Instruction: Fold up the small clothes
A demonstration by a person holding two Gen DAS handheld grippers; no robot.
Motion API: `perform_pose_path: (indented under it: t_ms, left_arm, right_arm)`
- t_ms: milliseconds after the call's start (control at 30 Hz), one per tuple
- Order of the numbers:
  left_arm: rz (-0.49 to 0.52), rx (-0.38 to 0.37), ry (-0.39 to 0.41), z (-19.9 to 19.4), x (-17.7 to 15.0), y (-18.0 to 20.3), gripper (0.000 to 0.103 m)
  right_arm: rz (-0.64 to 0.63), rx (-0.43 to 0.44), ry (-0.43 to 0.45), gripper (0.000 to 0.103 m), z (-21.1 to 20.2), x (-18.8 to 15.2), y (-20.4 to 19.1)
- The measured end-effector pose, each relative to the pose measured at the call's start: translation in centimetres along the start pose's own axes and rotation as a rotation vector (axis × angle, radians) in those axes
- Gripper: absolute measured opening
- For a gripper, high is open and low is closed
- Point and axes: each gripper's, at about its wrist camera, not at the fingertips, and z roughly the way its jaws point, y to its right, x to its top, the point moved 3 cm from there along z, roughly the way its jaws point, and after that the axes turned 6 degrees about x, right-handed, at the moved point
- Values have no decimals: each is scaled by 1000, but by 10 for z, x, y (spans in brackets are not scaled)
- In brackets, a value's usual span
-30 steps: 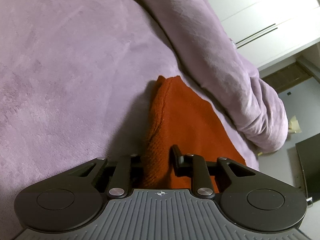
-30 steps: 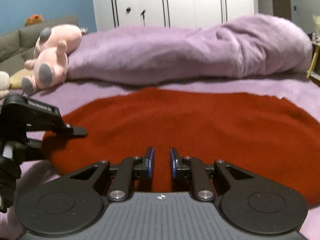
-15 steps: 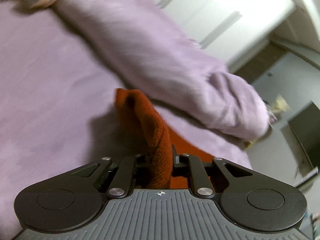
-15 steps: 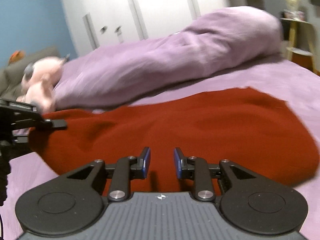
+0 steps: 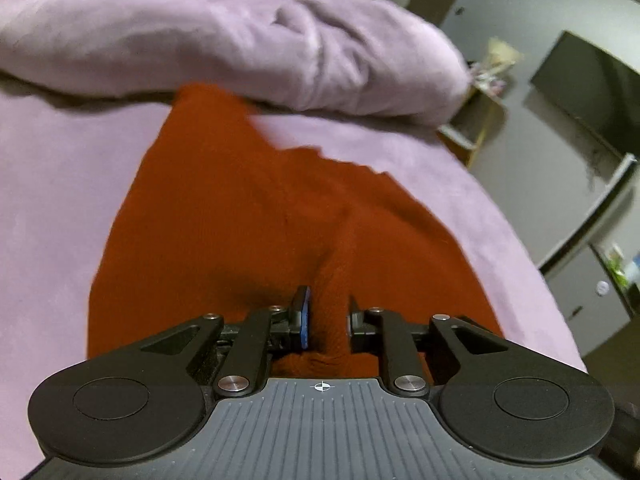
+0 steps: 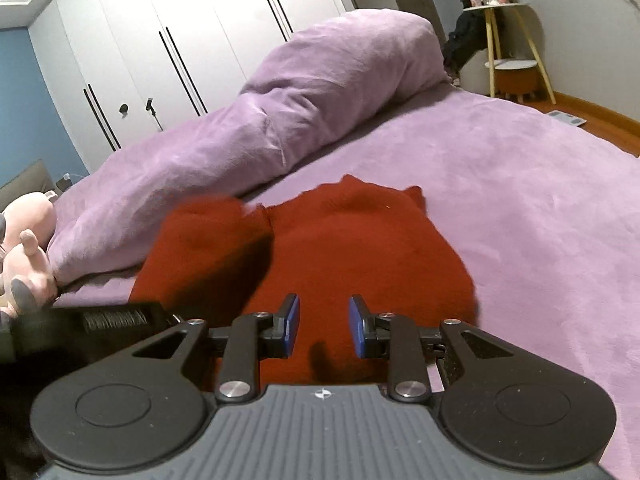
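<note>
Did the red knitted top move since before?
Yes. The red knitted top was spread wide below the long purple rolled duvet; now its left side lies folded over toward the right, making it narrower.

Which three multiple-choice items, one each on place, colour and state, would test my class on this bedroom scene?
1. The red garment lies: A on the purple bedspread; B on a chair; C in a basket.
2. The plush toy is: A green; B pink; C black.
3. The right gripper has its jaws: A standing apart; B pressed together; C clamping a sock.
Answers: 1 A, purple cloth surrounds it; 2 B, its pink body shows at the left edge; 3 A, a gap shows between the blue pads.
</note>
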Motion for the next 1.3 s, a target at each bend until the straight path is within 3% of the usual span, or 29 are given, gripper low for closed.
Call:
perform_pose_path:
  t_ms: [67,167,233,333,433,500,567,667,733,800,933,1033,1100,1167,1300]
  left_arm:
    - [7,-29,5,-19,-1,-1,32]
    - [-44,-63,18,-52,3,-10,33]
    - [-67,-36,80,-75,10,-21,36]
    - [-92,91,154,-86,21,-43,39]
    - [-116,187,118,-74,20,-63,39]
    - [-126,211,84,-63,13,-72,39]
    - [-121,202,18,-53,3,-77,39]
    - [-149,169,-43,-41,-10,-82,39]
    - [-180,159,-46,-41,-15,-87,39]
    - [-203,150,-44,-41,-15,-90,40]
    - [-183,166,-51,-43,-17,-87,40]
    - [-144,176,-48,-47,-18,-82,43]
    - [-140,186,-46,-50,-18,-82,43]
    - [-142,194,-37,-55,-16,-82,43]
    - [-146,183,34,-69,-5,-77,45]
  right_arm:
    - [1,-2,5,27,-1,0,2]
    - [11,4,16,27,-2,5,5]
    - [27,46,20,27,-2,10,-3]
    - [-6,143,25,26,3,15,-29]
    - [-46,214,-29,26,19,7,-53]
    - [-69,221,-105,26,35,-3,-58]
    - [-95,173,-176,26,50,-17,-52]
    - [-34,181,-174,26,47,-12,-38]
    - [11,212,-166,38,43,-4,-35]
    - [75,287,-172,73,42,2,-32]
    - [264,410,-254,74,67,11,-28]
    - [275,421,-287,64,88,11,-36]
    - [244,407,-302,35,99,13,-42]
    - [216,385,-319,15,106,17,-46]
    - [9,329,-263,11,87,32,-59]
